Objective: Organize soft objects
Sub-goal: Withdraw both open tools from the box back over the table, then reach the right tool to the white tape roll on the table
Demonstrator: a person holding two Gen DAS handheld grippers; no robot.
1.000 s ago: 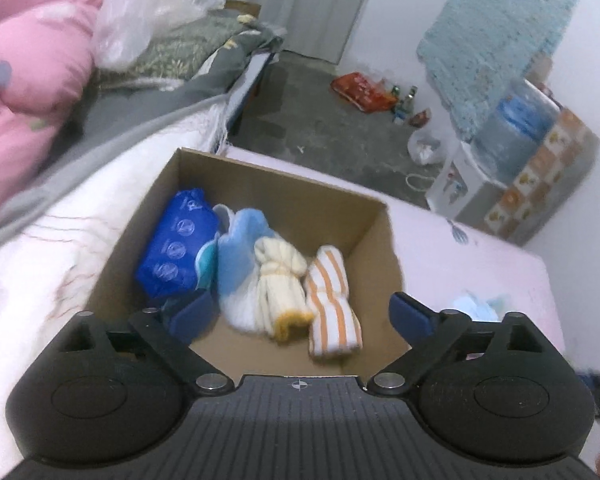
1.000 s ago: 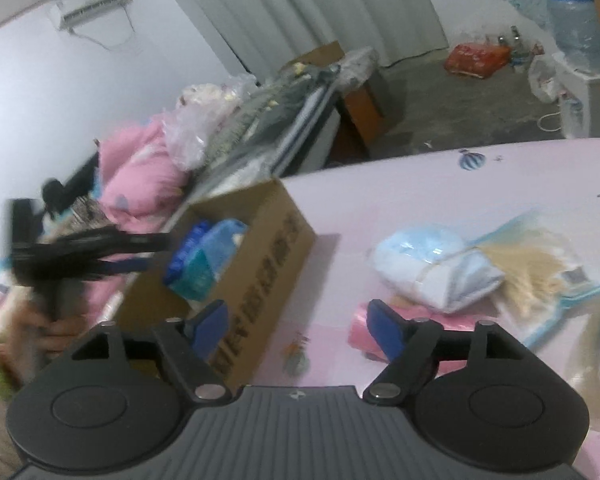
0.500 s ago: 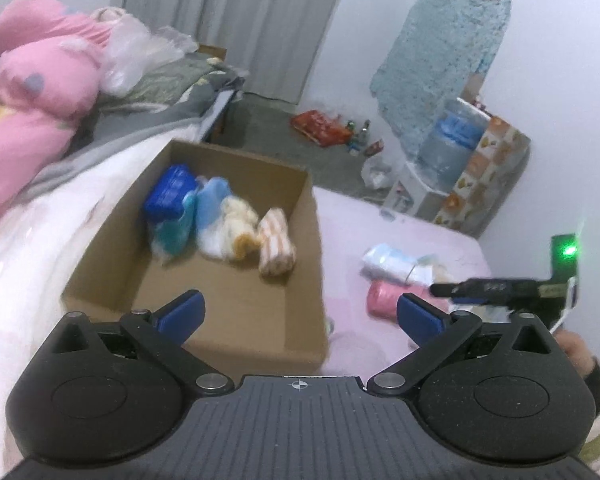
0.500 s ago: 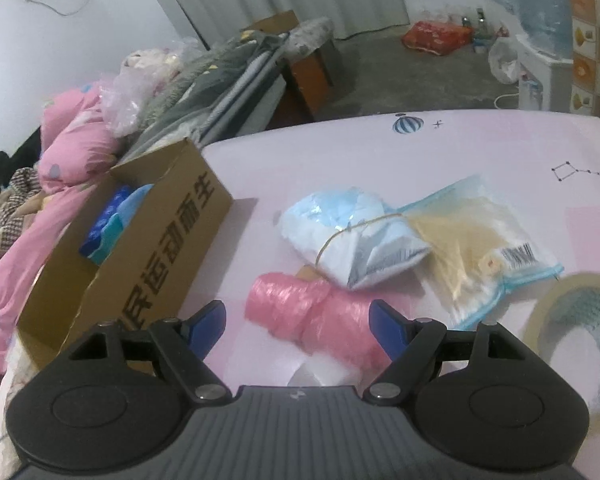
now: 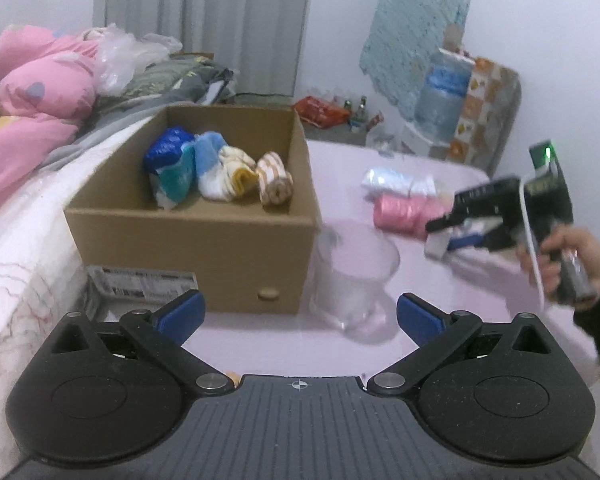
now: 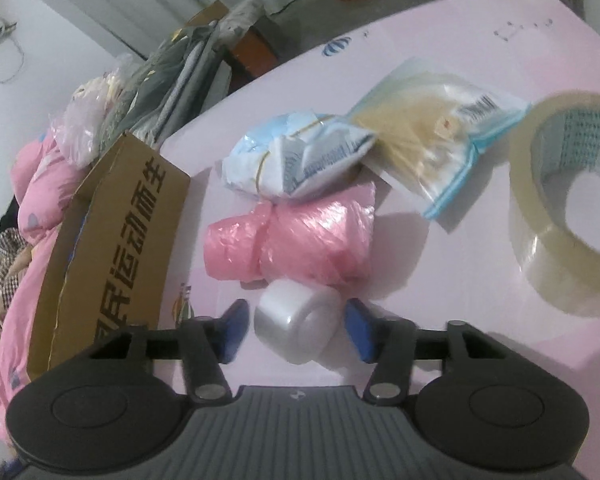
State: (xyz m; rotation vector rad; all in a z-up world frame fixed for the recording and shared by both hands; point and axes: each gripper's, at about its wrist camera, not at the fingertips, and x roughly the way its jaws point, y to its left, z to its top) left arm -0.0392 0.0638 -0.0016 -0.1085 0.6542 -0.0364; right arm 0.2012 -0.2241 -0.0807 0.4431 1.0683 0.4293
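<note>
Pink tabletop (image 6: 480, 92) is carrying everything here, with a bed of pink bedding (image 5: 28, 108) lying along its left edge and grey curtains (image 5: 204, 24) hanging behind. A water bottle (image 5: 444, 96) is standing off the far right corner, by a wall with a teal cloth (image 5: 416, 28) hanging on it.

A cardboard box (image 5: 188, 240) is sitting at the left edge of the tabletop, holding rolled soft things: a blue packet (image 5: 168, 152), a blue-and-white roll (image 5: 212, 168), a yellow-trimmed roll (image 5: 240, 168) and an orange-striped roll (image 5: 274, 178). Right of the box, near the middle, a pink plastic bundle (image 6: 292, 236) is lying with a pale blue bundle (image 6: 292, 160) touching its far side. A clear bag of beige stuff (image 6: 432, 132) is lying just right of those, and a roll of tape (image 6: 564, 236) is resting near the right edge.

The right gripper (image 6: 296, 330) is pointing down at a small white plastic roll (image 6: 296, 320) lying just in front of the pink bundle. Its jaws have just been closing, and the roll is sitting between the blue pads (image 6: 358, 330); whether they are pressing on it yet I cannot tell. A hand (image 5: 568, 256) is holding that gripper at the right of the left view.

The left gripper (image 5: 298, 316) is hovering wide open and empty over the near edge, in front of the box and a clear plastic cup (image 5: 352, 276).
</note>
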